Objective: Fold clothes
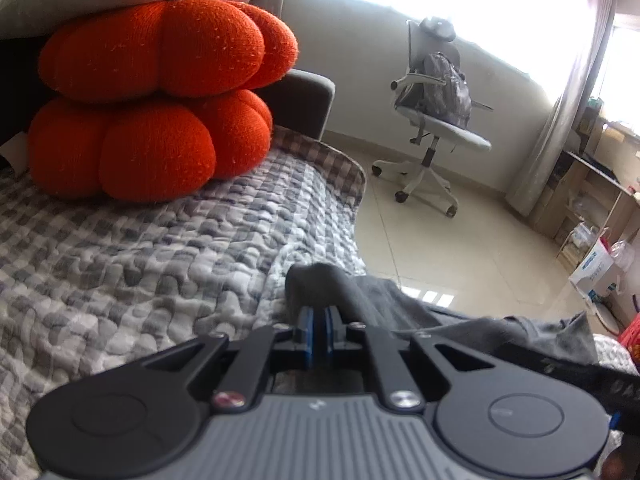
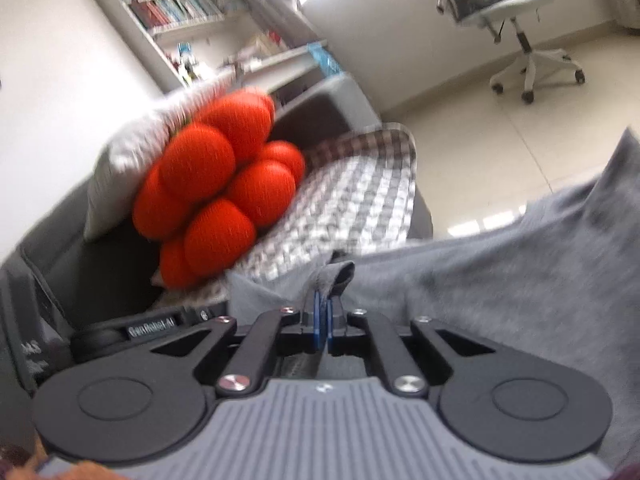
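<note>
Jaws of the left gripper (image 1: pixel 319 312) are clamped on a fold of the grey garment (image 1: pixel 472 328), which lies at the edge of the checked quilt (image 1: pixel 160 248), below two orange cushions (image 1: pixel 160 96). Right view: jaws of the right gripper (image 2: pixel 322 306) pinch a hem of the garment (image 2: pixel 500 264), spread rightward over the quilt (image 2: pixel 360 200).

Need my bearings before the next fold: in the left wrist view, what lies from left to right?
Orange pumpkin cushions → grey garment pinched in the left gripper → white office chair → curtain → wooden shelves.
</note>
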`<state>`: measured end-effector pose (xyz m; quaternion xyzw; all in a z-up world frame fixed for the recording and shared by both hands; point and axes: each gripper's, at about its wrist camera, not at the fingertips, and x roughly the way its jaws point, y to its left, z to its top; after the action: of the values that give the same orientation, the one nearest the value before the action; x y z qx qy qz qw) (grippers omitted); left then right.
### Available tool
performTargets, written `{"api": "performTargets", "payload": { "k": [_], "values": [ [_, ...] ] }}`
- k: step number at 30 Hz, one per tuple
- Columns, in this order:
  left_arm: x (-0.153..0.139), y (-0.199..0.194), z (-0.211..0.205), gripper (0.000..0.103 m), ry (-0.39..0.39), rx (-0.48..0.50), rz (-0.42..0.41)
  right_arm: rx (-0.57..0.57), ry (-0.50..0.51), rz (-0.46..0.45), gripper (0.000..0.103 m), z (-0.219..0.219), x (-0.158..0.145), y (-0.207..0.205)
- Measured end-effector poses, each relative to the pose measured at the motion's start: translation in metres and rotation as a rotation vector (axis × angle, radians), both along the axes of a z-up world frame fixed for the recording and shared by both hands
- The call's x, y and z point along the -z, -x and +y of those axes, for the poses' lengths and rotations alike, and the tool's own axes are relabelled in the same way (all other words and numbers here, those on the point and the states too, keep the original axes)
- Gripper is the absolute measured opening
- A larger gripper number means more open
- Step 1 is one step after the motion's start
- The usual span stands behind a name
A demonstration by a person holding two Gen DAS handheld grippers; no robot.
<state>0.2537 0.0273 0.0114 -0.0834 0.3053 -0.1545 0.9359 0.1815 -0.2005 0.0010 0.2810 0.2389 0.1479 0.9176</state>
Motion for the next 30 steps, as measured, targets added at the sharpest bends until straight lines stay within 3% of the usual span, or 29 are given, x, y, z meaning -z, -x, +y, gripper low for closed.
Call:
{"api": "performTargets", "payload": {
  "k": [8, 12, 19, 24, 25, 30],
  "values": [
    [0.0, -0.007, -0.018, 0.006, -0.003, 0.038, -0.019, 0.039, 0.026, 0.028, 0.004, -0.01, 0.001, -0.005],
    [0.01, -0.018, -0.031, 0.006, -0.116, 0.009, 0.019, 0.046, 0.036, 0.036, 0.004, -0.011, 0.003, -0.004],
    [0.006, -0.006, -0.031, 0.005, -0.18, -0.024, 0.027, 0.068, 0.051, 0.073, 0.004, -0.014, 0.003, 0.002],
    [-0.009, 0.02, -0.02, 0.008, -0.141, -0.028, 0.052, 0.036, 0.033, 0.12, 0.009, -0.017, -0.001, 0.006],
    [-0.013, 0.026, -0.016, 0.011, -0.126, -0.027, 0.066, 0.035, 0.028, 0.125, 0.016, -0.018, -0.004, 0.009],
    [-0.03, 0.065, -0.003, 0.022, -0.081, -0.003, 0.086, 0.019, 0.0, 0.171, 0.017, -0.027, -0.02, 0.029]
  ]
}}
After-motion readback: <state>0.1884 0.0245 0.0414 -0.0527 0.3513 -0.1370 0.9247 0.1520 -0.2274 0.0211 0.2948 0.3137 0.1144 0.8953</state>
